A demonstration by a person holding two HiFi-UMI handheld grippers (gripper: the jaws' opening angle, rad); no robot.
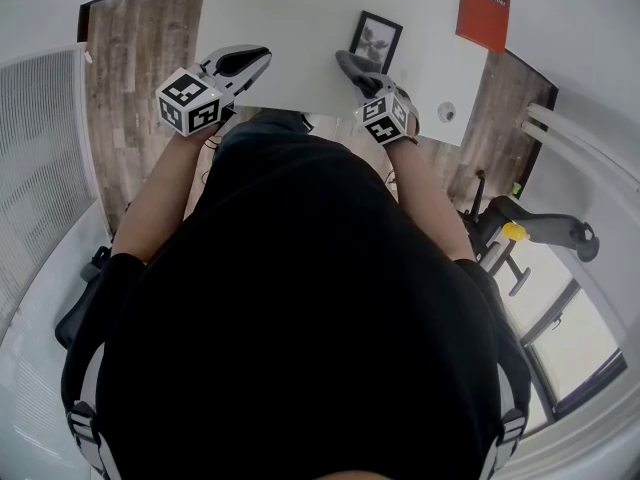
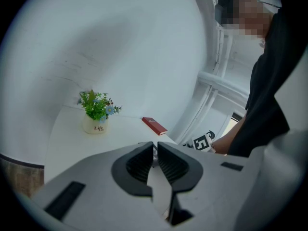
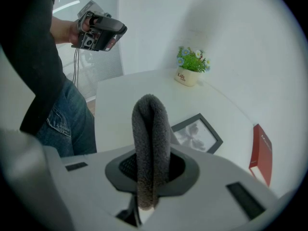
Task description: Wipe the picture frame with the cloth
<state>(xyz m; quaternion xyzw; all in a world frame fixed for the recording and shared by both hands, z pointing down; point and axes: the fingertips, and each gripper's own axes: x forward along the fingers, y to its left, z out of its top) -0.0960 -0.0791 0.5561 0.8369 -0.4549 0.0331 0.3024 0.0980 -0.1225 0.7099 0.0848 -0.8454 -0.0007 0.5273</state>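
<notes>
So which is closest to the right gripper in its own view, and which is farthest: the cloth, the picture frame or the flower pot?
1. Cloth: gripped in the right gripper's jaws.
2. Picture frame: on the table just ahead, slightly right.
3. Flower pot: at the table's far side.

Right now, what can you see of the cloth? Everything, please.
The cloth is dark grey and fuzzy, like microfibre or terry. It is folded over into a narrow rounded loop, with no loose corner showing. The right gripper is shut on its lower part, and the fold sticks out past the jaws. It is held above the white table, in front of the near-left part of the black picture frame lying there. I cannot tell whether the cloth touches the frame.
</notes>
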